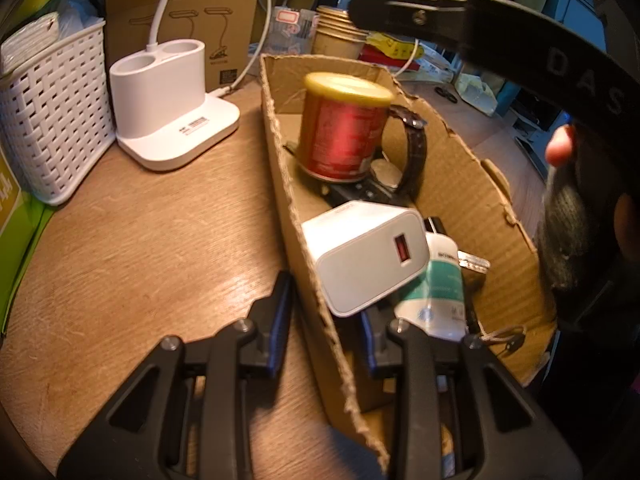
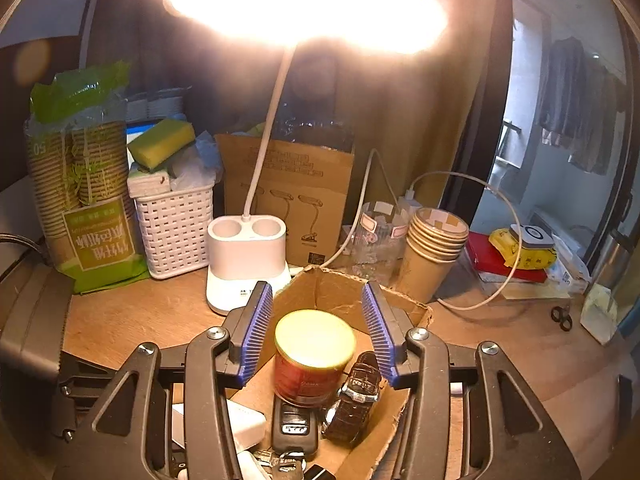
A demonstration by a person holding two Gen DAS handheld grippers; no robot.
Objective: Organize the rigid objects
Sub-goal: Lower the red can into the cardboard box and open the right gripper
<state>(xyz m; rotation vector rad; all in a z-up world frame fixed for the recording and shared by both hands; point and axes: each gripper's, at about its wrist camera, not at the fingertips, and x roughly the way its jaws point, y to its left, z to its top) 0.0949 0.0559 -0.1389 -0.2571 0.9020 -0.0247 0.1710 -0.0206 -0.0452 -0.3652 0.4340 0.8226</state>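
Right gripper (image 2: pixel 316 332), jaws spread, hovering over the can (image 2: pixel 314 356) at the box's (image 1: pixel 472 184) far end; probably just released. Left gripper (image 1: pixel 324 320) straddling the near left wall, jaws spread. Next: back out clear of the watch (image 2: pixel 356 396).

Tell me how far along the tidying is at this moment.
Mostly done, it seems: the red can, watch, car key, white charger and small bottle already sit in the cardboard box. In hand: nothing; the right tongs hang open above the can, while the left tongs straddle the box's wall. No loose item clearly remains on the table.
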